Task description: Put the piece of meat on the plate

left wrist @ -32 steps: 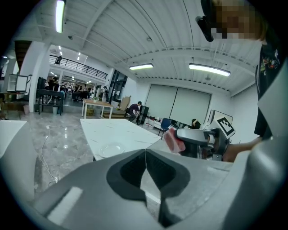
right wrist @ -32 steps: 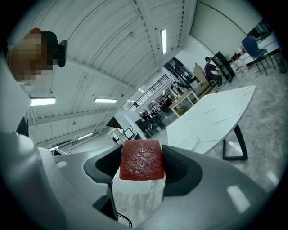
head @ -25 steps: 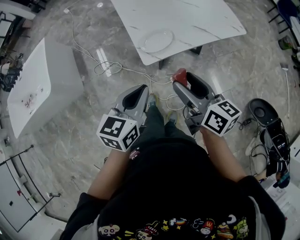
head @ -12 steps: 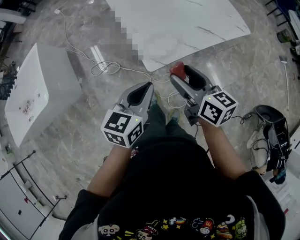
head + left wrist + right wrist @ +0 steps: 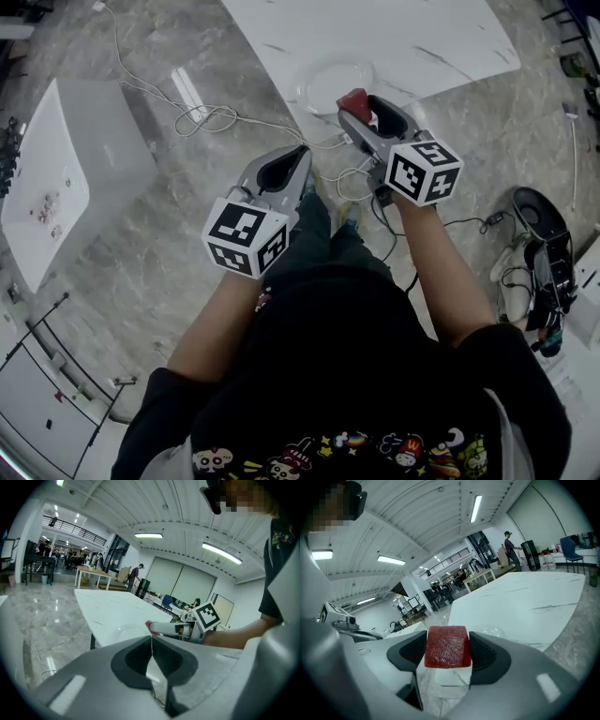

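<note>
Marble floor, white table point(image 5: 441, 42) bearing plate point(image 5: 323, 80) | right gripper point(image 5: 446, 649) clamps piece of meat point(image 5: 446, 646) near plate's rim | left gripper point(image 5: 151, 648) jaws together, empty

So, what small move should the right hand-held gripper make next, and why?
Probably move the right hand-held gripper a little further forward over the clear plate, then lower it before opening. Its jaws are shut on the piece of meat, which in the head view sits only at the plate's near rim and is not yet resting on it.
</note>
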Motion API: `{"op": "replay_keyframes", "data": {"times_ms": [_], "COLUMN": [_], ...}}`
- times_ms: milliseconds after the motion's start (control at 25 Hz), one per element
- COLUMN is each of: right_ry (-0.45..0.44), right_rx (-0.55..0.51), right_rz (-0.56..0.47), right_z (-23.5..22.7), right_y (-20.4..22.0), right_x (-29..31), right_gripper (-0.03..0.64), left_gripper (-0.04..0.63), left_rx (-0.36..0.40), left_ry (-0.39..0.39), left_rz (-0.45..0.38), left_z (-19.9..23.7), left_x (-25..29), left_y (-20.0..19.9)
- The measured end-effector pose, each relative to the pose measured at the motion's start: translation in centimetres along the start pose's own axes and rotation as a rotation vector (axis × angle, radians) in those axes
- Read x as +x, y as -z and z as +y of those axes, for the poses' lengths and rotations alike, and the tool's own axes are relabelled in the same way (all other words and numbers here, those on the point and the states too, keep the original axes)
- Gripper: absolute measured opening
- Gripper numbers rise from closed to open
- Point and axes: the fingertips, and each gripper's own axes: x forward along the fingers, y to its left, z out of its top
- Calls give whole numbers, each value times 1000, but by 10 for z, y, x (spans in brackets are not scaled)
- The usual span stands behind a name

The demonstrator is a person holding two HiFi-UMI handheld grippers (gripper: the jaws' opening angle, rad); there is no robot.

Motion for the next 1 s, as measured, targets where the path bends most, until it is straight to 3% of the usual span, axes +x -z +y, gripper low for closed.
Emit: {"op": "replay_keyframes", "data": {"times_ms": [320,560,1000], "right_ry": [86,122,207], "right_rx": [-81,-103,-256], "right_rz": [110,170,311], "right_z": [-41,-49,-54], "right_y": [19,22,31], "right_x": [64,90,121], "right_gripper": [307,307,307], "left_gripper": [2,2,2], "left_rx": [-45,-95,-136], "left_ry": [-2,-9,-12], "left_rz": [14,12,-24], "left_z": [39,63,91], "left_x": [10,8,13], "left_y": [4,12,6]}}
